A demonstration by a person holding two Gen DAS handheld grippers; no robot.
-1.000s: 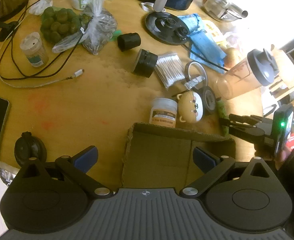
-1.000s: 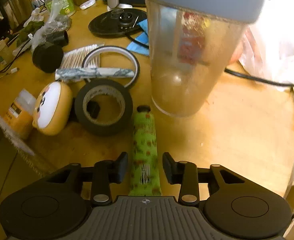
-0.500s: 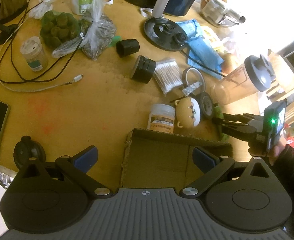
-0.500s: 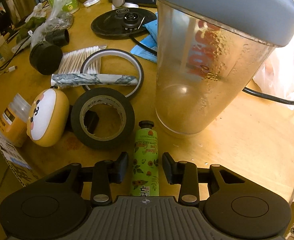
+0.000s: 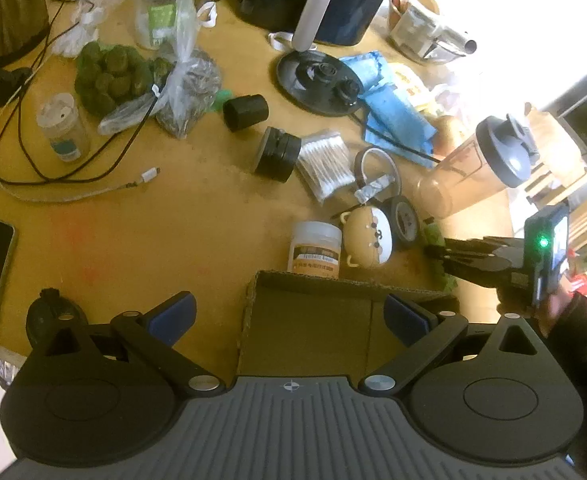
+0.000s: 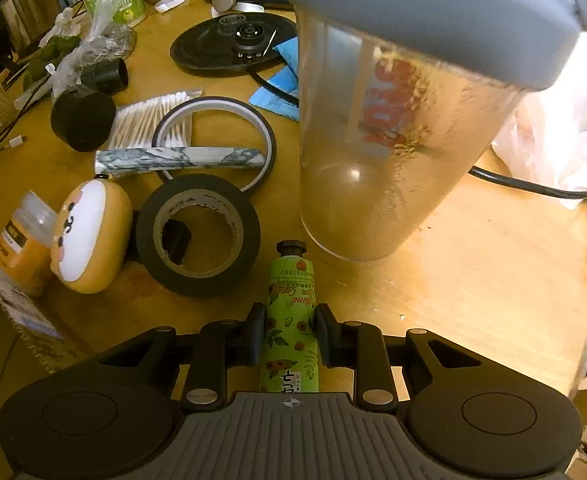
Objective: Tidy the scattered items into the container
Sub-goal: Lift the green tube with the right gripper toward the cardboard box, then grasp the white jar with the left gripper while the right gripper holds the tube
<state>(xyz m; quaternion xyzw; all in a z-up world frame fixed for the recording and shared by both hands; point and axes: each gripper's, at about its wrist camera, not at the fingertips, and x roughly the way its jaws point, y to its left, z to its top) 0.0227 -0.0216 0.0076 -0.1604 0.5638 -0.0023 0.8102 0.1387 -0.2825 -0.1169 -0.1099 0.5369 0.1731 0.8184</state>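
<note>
Right gripper (image 6: 286,334) closing on green hand-cream tube (image 6: 291,320) (pads touching); left gripper (image 5: 289,316) spread, empty

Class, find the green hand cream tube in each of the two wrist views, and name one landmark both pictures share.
Left wrist: far right, a green sliver of the hand cream tube by the right gripper.
Right wrist: bottom centre, hand cream tube between the closing jaws, cap towards the shaker.
Shared landmark: black tape roll beside the tube.

Glossy plastic tube (image 6: 291,320) — smooth wooden table (image 6: 473,280).
</note>
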